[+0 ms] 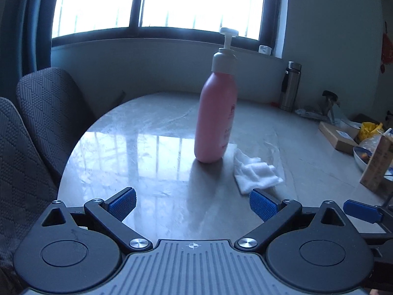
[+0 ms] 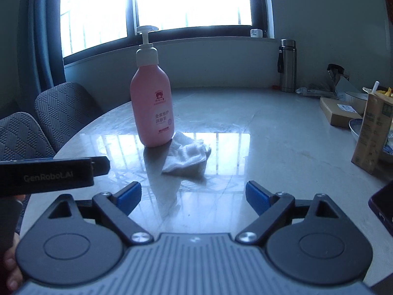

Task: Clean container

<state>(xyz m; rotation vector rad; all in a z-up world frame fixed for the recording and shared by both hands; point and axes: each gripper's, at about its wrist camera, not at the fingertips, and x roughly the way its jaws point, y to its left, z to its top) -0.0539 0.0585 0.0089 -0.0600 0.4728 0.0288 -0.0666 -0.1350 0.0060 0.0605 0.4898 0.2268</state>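
Bottle (image 2: 152,103) label reads 全家倍护; tool (image 2: 46,175) reads GenRobot.AI.

"genrobot.ai" on left gripper (image 2: 99,166)

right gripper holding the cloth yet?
No, the right gripper is open and empty; the white cloth lies on the table beside the pink pump bottle.

Pump bottle (image 2: 152,103) upright on counter (image 2: 282,152); crumpled cloth (image 2: 188,154) just right of its base. Flask (image 2: 287,65) far right at counter's back edge. Carton (image 2: 371,132) right, before box (image 2: 340,113). Chairs (image 2: 61,113) left of counter.
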